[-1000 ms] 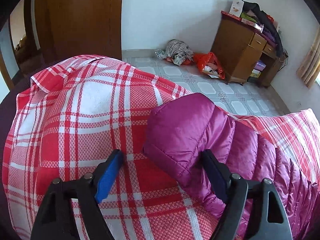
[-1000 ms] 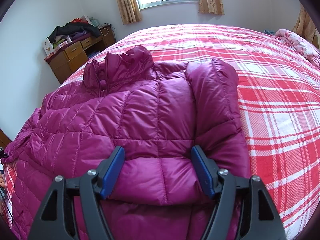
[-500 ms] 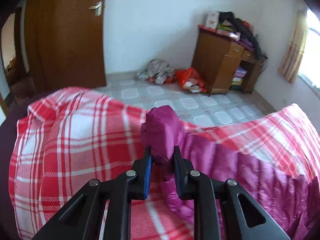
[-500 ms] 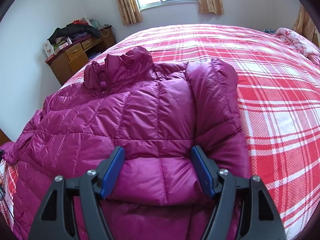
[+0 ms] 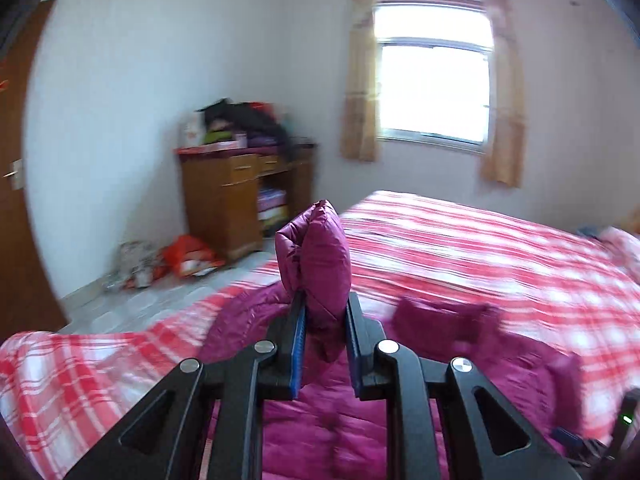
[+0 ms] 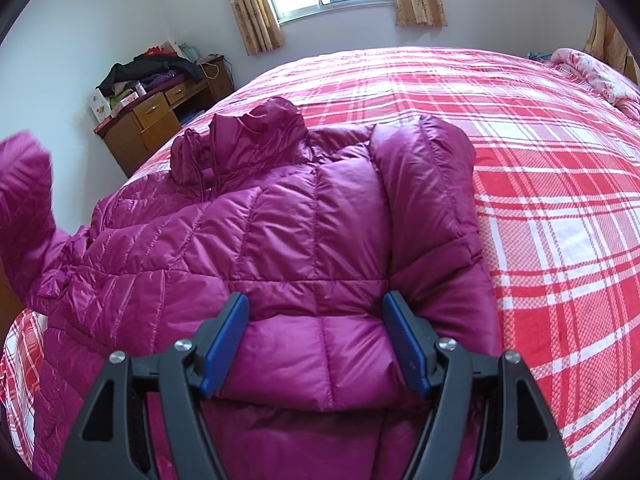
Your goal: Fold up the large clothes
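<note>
My left tongs (image 5: 323, 312) are clenched on the cuff of the magenta quilted puffer jacket (image 6: 304, 232), sleeve end pointing up. My right tongs (image 6: 316, 336) stand released over its glossy padded hem; collar lies ahead, long axis running away across the red-and-white plaid woven bedspread (image 6: 560, 184).

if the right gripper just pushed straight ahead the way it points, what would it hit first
Probably the magenta puffer jacket: the open right gripper has the folded hem bulging between its fingers, though whether it already touches is unclear.
</note>
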Demonstrator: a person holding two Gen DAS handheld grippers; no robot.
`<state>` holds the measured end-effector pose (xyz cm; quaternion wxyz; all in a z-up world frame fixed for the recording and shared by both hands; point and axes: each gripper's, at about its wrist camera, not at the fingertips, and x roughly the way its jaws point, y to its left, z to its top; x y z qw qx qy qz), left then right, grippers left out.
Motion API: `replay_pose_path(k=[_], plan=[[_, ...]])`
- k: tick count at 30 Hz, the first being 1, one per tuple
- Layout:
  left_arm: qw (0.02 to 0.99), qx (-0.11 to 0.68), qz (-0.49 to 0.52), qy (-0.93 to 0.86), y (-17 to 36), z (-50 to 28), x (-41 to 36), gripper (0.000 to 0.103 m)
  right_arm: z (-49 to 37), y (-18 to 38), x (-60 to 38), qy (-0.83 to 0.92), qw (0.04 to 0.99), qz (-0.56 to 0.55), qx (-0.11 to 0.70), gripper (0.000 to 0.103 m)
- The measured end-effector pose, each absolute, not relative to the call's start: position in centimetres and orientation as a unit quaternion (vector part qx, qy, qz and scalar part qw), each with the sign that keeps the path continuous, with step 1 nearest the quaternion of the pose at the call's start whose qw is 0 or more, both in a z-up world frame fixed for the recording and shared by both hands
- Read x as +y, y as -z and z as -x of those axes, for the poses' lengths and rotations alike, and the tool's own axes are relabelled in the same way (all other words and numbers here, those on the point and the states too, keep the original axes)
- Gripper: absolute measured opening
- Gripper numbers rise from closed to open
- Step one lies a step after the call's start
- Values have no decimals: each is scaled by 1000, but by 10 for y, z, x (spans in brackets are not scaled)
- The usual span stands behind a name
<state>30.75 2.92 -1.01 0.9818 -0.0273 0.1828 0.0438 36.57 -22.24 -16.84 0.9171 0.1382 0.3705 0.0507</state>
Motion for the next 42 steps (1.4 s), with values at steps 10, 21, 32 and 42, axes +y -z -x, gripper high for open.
replay_pose_path(k=[10,21,32,42], plan=[[952,290,-29,99,100,-304,-85,18,-364,170,-230,-60,915,-166,363,72],[919,362,-44,148,125,-293,-89,48,-363,171,-235,-67,913,-183,359,72],[931,362,-45,19,111,-245,-11,65,-346,156,-239,-38,918,-190,346,74],[935,349,-46,-46,102,-248,16,65,-352,111,-164,-69,936,-116,325,89]])
